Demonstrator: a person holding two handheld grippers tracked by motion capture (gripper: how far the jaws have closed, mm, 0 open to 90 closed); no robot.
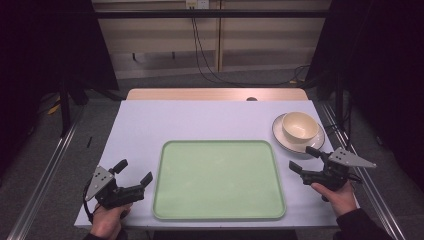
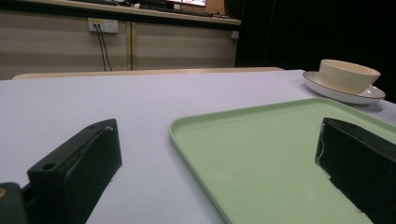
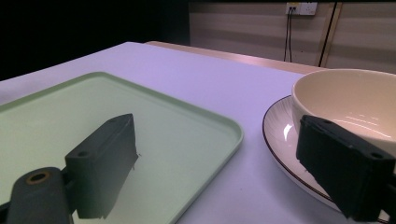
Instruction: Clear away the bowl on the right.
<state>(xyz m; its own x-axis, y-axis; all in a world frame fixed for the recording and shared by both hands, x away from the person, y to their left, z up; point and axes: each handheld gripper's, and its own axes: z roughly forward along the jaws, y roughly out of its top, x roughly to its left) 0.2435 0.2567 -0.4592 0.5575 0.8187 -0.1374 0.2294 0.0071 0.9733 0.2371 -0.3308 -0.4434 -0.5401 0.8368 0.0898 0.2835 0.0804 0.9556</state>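
One cream bowl (image 1: 300, 126) on striped plate (image 1: 280, 135) | right tool (image 1: 304, 159) spread, empty

Two black two-jaw grippers, left gripper (image 1: 133, 172) and right gripper (image 1: 304, 159), each with grey three-cornered screw-holed plate; dark sleeve (image 1: 362, 225) at right.

High view overhead, facing forward; both gripper views low, sharing tray (image 2: 261, 154) and bowl (image 3: 355, 100).
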